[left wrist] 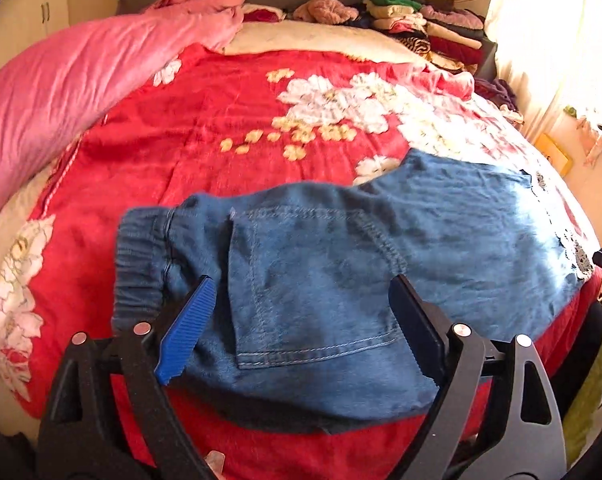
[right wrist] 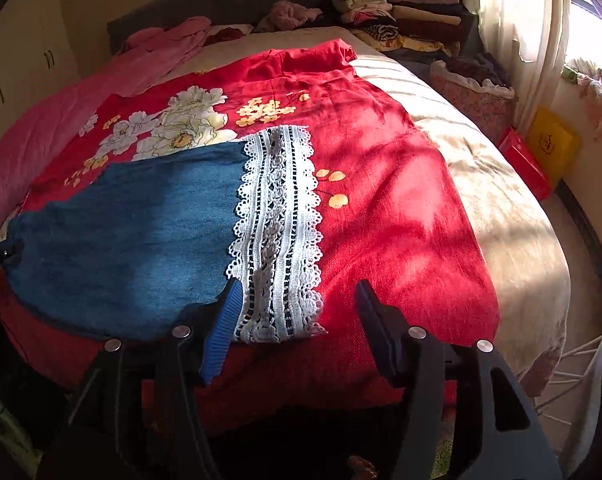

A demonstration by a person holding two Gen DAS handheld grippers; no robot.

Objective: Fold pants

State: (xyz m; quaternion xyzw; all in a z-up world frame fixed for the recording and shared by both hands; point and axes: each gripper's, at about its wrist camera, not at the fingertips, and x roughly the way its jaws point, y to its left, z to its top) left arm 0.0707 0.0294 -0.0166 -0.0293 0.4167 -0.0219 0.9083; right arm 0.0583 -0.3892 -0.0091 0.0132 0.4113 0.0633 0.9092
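Blue denim pants lie flat across the near part of a bed, folded leg on leg. Their elastic waistband is at the left and a back pocket faces up. My left gripper hovers open over that pocket, with its blue pad close to the waistband. In the right wrist view the denim ends in a white lace hem. My right gripper stands open at the near end of the lace, its fingers apart and not pressing on the cloth.
A red flowered blanket covers the bed. A pink quilt is bunched along the left side. Folded clothes are stacked at the headboard corner. A curtain, a red box and a yellow box are to the right.
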